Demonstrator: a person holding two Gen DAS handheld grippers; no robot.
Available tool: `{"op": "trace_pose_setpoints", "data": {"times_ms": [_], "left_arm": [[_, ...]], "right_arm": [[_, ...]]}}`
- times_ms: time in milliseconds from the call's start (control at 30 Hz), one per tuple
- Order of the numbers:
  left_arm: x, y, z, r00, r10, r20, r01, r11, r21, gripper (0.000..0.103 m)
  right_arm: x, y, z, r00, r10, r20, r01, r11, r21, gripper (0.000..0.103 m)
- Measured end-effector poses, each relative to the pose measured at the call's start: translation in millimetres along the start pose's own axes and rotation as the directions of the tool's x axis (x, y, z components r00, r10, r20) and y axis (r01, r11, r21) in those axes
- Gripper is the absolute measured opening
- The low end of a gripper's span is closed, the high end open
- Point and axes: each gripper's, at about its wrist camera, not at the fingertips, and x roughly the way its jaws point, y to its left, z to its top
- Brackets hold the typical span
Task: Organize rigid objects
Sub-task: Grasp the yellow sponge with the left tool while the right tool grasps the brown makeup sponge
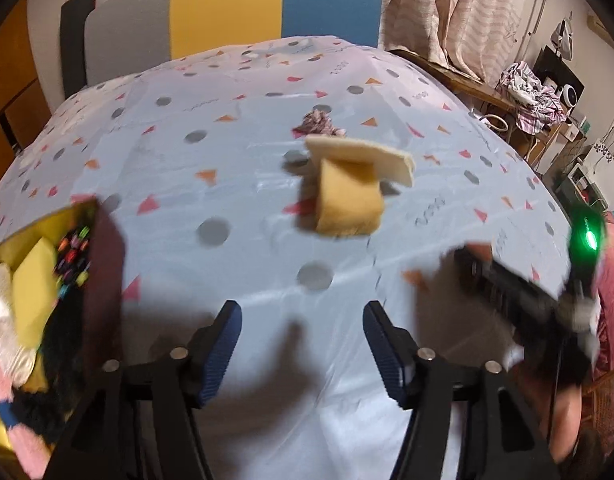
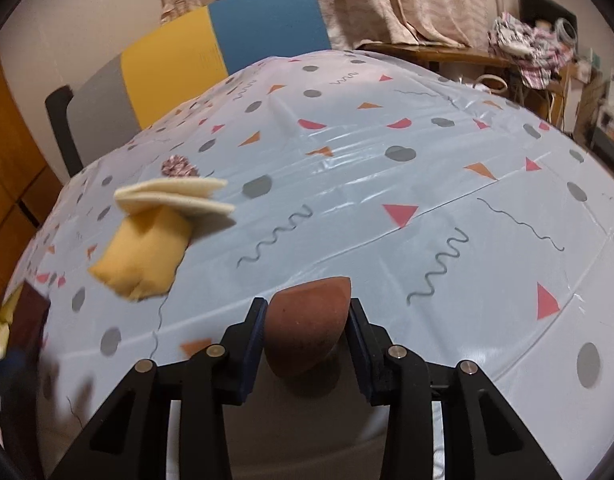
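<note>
Pale-blue patterned tablecloth (image 2: 347, 168) covers the table, with a colour-blocked chair (image 1: 227, 4) behind it at the top of both frames. Your right gripper (image 2: 307, 332) is clenched on a brown teardrop sponge (image 2: 307, 324), its pointed end aimed up and to the right in the right wrist frame, its round end sunk back between the jaws. Your left gripper (image 1: 301, 344) is released, jaws wide apart with only bare cloth between them.

What matters next is where the storage box (image 1: 67, 280) lies. It sits at the lower left of the left wrist frame, already packed with soft yellow, white and pink pieces, and shows only as a dark corner at the far left edge of the right wrist frame. So the sponge likely has to travel leftward, across your left gripper.

A yellow pouch (image 1: 347, 204) with a cream pad (image 1: 363, 156) resting on top sits mid-table, ahead of the left gripper and nearer to it. A scrunchie (image 1: 317, 124) lies just behind.
</note>
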Motion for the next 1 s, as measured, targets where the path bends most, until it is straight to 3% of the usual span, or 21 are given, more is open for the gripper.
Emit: {"op": "trace_pose_setpoints", "data": {"times_ms": [133,300,433,800,867,933,1000], "left_arm": [[25,-20,24,0.999,0.032,0.017,-0.033,0.998,0.050,0.072],[54,-29,46,1.000,0.012,0.006,-0.012,0.999,0.036,0.072],[74,-35,57,1.000,0.016,0.004,-0.016,0.999,0.039,0.082],[112,-40,75,0.999,0.049,-0.013,-0.048,0.998,0.040,0.082],[116,-37,74,0.999,0.039,-0.011,-0.039,0.999,0.029,0.080],[119,-30,73,1.000,0.002,-0.003,-0.002,1.000,-0.005,0.061],[117,-25,71,1.000,-0.018,0.018,0.018,0.999,-0.034,0.057]], "right_arm": [[-1,8,-4,1.000,-0.028,0.014,0.028,0.999,-0.034,0.040],[0,7,-5,1.000,-0.027,0.015,0.028,0.999,-0.036,0.040],[0,8,-5,0.999,-0.031,0.021,0.032,0.999,-0.041,0.040],[1,9,-6,0.999,-0.030,0.028,0.031,0.999,-0.044,0.040],[1,8,-6,0.999,-0.030,0.029,0.032,0.999,-0.044,0.040],[1,9,-6,0.999,-0.033,0.032,0.034,0.998,-0.046,0.040],[1,9,-7,0.999,-0.036,0.035,0.038,0.998,-0.049,0.040]]}}
